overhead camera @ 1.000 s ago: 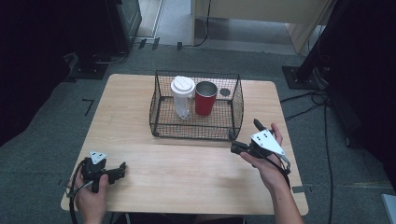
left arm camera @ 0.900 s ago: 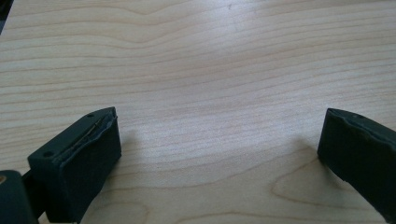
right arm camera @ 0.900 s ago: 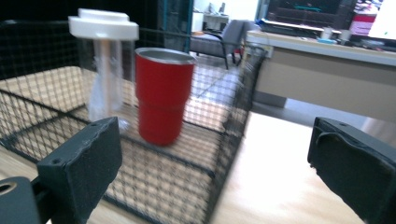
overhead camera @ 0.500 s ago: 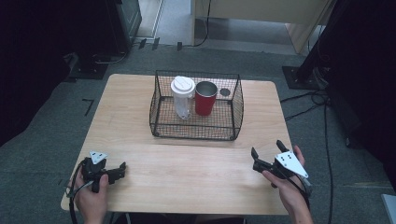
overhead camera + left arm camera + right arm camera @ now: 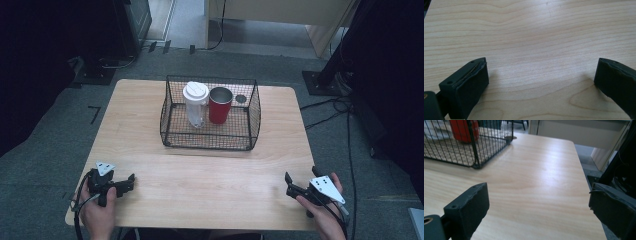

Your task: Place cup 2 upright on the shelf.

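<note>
Wire basket (image 5: pixel 210 131) at table centre, holding white lidded cup (image 5: pixel 195 103) and red cup (image 5: pixel 220 105) side by side, both upright.

Right gripper (image 5: pixel 300 183) now drawn back from beside the basket to the near right table edge, jaws spread, empty; left gripper (image 5: pixel 128 182) unmoved near left of basket, likewise released. Judged: loading finished, hands parked.

A wire basket (image 5: pixel 210 137) is standing mid-worktop (image 5: pixel 210 185), walling in a white lidded cup (image 5: pixel 195 102) and red tumbler (image 5: pixel 220 104); only its open top is giving access. Bare wood is lying open between basket and both claws.
</note>
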`<state>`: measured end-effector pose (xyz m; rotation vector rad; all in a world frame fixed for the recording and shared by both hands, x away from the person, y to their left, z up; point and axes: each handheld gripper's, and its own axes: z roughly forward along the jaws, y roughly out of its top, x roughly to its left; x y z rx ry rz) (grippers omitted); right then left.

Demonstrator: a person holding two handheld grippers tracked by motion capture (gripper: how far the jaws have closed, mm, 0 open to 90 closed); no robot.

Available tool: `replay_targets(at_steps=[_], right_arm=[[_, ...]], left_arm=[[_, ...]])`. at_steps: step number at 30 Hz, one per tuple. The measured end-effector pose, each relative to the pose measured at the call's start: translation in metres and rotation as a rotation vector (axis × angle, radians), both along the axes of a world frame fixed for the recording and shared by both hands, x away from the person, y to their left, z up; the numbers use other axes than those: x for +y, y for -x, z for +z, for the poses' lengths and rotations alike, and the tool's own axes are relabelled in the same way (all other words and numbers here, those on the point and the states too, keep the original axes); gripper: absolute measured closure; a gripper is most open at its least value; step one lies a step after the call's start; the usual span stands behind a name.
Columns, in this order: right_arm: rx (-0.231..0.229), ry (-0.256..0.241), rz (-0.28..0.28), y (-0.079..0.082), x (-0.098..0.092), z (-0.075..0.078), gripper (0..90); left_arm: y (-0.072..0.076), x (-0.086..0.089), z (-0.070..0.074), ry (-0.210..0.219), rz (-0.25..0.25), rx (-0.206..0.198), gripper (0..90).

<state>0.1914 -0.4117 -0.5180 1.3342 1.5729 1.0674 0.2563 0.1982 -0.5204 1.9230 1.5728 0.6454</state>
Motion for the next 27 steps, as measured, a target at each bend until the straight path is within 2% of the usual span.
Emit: replay_targets(at_steps=[3,5,7,12,13,17,20,25,27], right_arm=[[0.059,-0.001,-0.015,0.002,-0.006,-0.004,3.3],[0.060,-0.006,-0.019,0.002,-0.007,-0.004,3.4],[0.085,0.001,-0.024,0.001,-0.009,-0.004,3.3],[0.253,0.071,-0.019,-0.003,-0.010,-0.006,6.8],[0.272,0.079,-0.021,-0.004,-0.010,-0.007,6.9],[0.300,0.079,-0.020,-0.006,-0.009,-0.007,7.8],[0.357,0.098,-0.023,-0.008,-0.009,-0.009,8.7],[0.356,0.095,-0.018,-0.008,-0.009,-0.009,9.7],[0.373,0.064,-0.015,-0.009,-0.010,-0.009,10.5]], left_arm=[[0.000,0.000,0.000,0.000,0.000,0.000,0.0],[0.000,0.000,0.000,0.000,0.000,0.000,0.0],[0.000,0.000,0.000,0.000,0.000,0.000,0.0],[0.000,0.000,0.000,0.000,-0.001,0.001,0.0],[0.000,0.000,0.000,-0.001,-0.001,0.000,0.0],[0.000,0.000,0.000,0.000,0.000,0.000,0.0],[0.000,0.000,0.000,0.000,-0.001,0.000,0.0],[0.000,0.000,0.000,0.000,-0.001,0.000,0.0],[0.000,0.000,0.000,0.000,-0.001,0.000,0.0]])
